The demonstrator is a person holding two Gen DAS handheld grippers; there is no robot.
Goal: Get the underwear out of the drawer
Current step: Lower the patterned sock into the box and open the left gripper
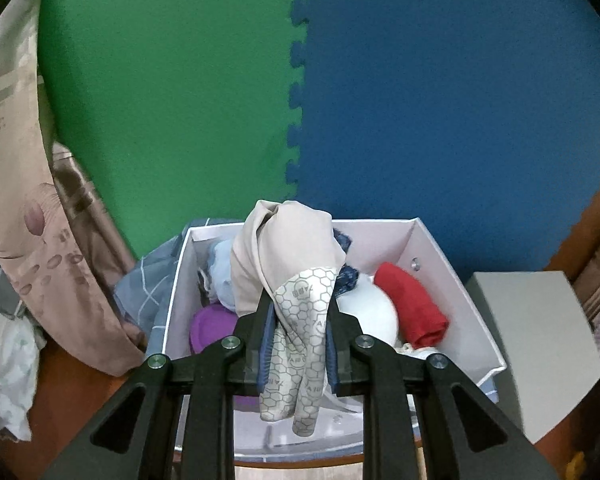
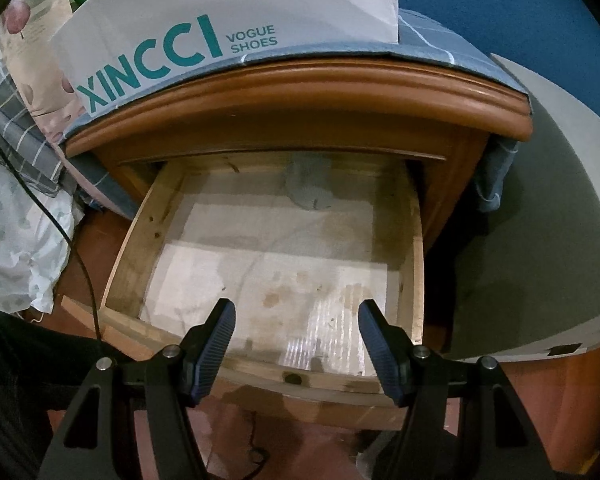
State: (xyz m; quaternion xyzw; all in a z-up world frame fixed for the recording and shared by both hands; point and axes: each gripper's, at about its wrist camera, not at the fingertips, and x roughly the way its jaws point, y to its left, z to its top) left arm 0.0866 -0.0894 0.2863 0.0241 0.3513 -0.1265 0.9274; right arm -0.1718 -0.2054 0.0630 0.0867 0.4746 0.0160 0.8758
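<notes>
Now the left claw [image 1: 296, 340] is clenched on a beige underwear [image 1: 284, 252] with a hexagon-print panel — held above a white box [image 1: 444, 276] already holding a red roll [image 1: 412, 304] at 3 o'clock of the claw, a purple piece [image 1: 212, 326] at 9 o'clock, and pale items between. The right claw [image 2: 296, 344] hangs released, nothing between its jaws, over the wooden drawer [image 2: 414, 264], pulled out; its paper-lined floor looks nearly bare, one small grey thing [image 2: 310, 186] at 12 o'clock, too dim to name.

Step in hand, by my reading: carrying the garment to the box. Next move calls for lowering over a free spot and letting go — the dangling hem could snag on the jaws.
</notes>
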